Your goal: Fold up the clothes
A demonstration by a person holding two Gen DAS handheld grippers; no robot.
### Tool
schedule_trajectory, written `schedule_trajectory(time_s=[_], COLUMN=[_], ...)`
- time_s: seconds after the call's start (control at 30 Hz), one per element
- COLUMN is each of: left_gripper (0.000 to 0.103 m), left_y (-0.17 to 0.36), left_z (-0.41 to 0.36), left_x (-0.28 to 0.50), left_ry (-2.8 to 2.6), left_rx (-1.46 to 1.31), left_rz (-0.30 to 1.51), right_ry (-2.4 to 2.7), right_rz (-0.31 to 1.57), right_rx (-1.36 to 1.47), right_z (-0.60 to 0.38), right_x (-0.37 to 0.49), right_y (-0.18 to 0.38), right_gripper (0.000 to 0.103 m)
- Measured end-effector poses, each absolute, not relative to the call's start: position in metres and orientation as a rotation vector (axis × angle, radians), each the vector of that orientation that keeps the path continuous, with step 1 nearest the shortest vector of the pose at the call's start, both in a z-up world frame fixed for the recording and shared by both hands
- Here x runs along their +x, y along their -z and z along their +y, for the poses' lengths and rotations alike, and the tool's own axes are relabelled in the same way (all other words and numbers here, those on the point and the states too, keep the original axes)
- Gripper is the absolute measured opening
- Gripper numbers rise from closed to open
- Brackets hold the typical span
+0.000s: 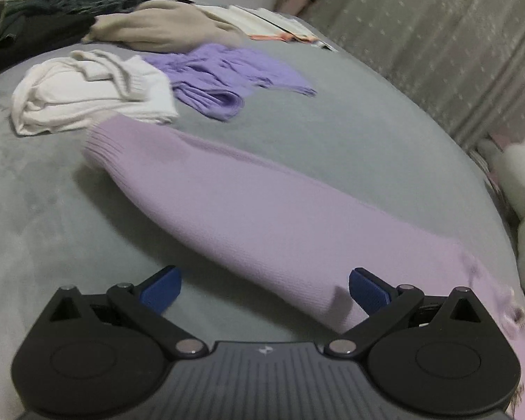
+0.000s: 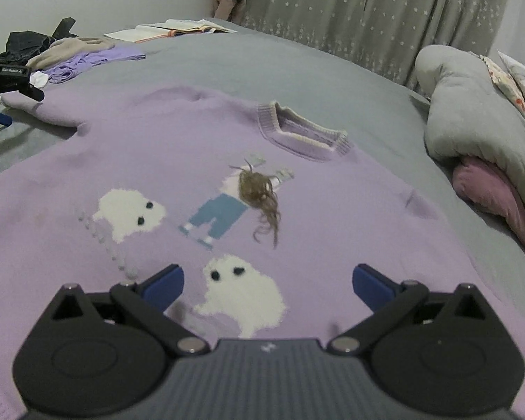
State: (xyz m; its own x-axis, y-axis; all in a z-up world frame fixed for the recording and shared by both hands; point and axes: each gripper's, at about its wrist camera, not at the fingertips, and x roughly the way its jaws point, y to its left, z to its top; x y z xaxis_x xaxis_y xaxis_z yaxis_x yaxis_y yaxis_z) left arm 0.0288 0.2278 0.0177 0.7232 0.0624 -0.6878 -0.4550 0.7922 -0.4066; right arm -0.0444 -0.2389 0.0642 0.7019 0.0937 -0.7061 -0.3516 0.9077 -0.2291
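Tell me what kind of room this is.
Most likely a bedroom. The lilac sweater lies spread on a wide grey bed cover, star-patterned curtains hang behind it, and a bunched grey duvet sits at the side. Loose clothes are piled further back.

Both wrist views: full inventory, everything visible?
sweater: 1, lilac with knitted figures, flat on bed, front up
sleeve: 1, lilac, stretched out
bed cover: 1, grey
white garment: 1, bunched beyond cuff
purple garment: 1, crumpled
beige garment: 1, far side
dark clothes: pile, far left
open book: 1, far edge
curtain: grey, starred
grey pillow: 1, right
left gripper: open, by sleeve
right gripper: open, over hem
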Motion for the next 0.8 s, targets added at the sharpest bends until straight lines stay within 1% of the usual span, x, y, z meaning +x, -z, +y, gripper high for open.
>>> schedule_trajectory(time_s=[0.13, 0.17, 0.23, 0.27, 0.3, 0.33, 0.37, 0.4, 0.5, 0.8], left_gripper=[0.102, 0.100, 0.080, 0.053, 0.035, 0.029, 0.015, 0.009, 0.005, 0.005], left_y=[-0.013, -0.011, -0.010, -0.010, -0.010, -0.009, -0.007, -0.005, -0.008, -0.040], left_z=[0.262, 0.270, 0.281, 0.287, 0.293, 0.300, 0.308, 0.316, 0.327, 0.319], left_x=[0.033, 0.033, 0.032, 0.032, 0.031, 0.030, 0.028, 0.027, 0.020, 0.009], left_ry=[-0.368, -0.360, -0.354, -0.356, -0.357, -0.351, -0.344, -0.337, -0.300, -0.240], left_rx=[-0.623, -0.645, -0.657, -0.656, -0.655, -0.688, -0.730, -0.773, -0.833, -0.806], left_rz=[0.674, 0.666, 0.663, 0.665, 0.667, 0.664, 0.659, 0.654, 0.623, 0.473], right_ry=[-0.264, -0.267, -0.268, -0.266, -0.264, -0.259, -0.253, -0.248, -0.240, -0.261], right_rz=[0.734, 0.731, 0.725, 0.723, 0.719, 0.715, 0.712, 0.709, 0.702, 0.670], right_rx=[-0.367, -0.369, -0.371, -0.372, -0.370, -0.365, -0.358, -0.351, -0.339, -0.327], right_z=[-0.234, -0.233, -0.232, -0.232, -0.232, -0.233, -0.233, -0.234, -0.232, -0.215], right_x=[-0.043, -0.043, -0.042, -0.042, -0.041, -0.040, -0.039, -0.038, -0.036, -0.033], right_y=[-0.063, -0.063, -0.063, -0.063, -0.063, -0.063, -0.063, -0.063, -0.064, -0.063], right_gripper=[0.103, 0.103, 0.103, 0.103, 0.103, 0.103, 0.103, 0.103, 0.103, 0.103])
